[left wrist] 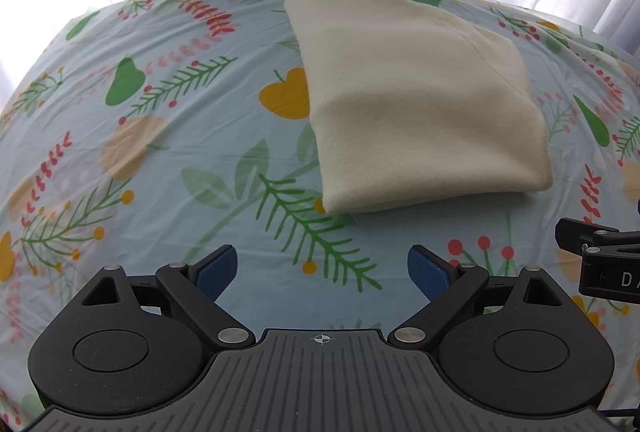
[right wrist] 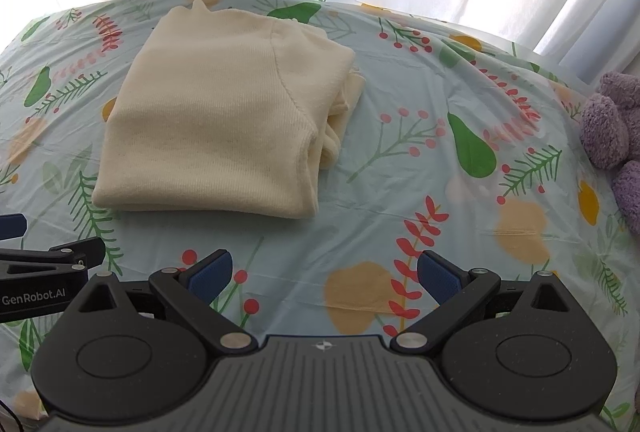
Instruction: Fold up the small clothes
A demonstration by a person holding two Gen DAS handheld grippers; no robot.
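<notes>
Cream knit garment (left wrist: 420, 100) was seen folded into rectangle on floral tablecloth (left wrist: 160, 160), beyond both tools, untouched. Left gripper (left wrist: 322, 268) and right gripper (right wrist: 324, 272) were held spread wide, nothing pinched. Purple plush toy (right wrist: 612, 128) lay at right edge.

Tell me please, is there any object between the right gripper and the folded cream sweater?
Nothing visible. Only bare floral tablecloth lies between the open right gripper and the cream sweater. The purple plush toy sits off to the right.
</notes>
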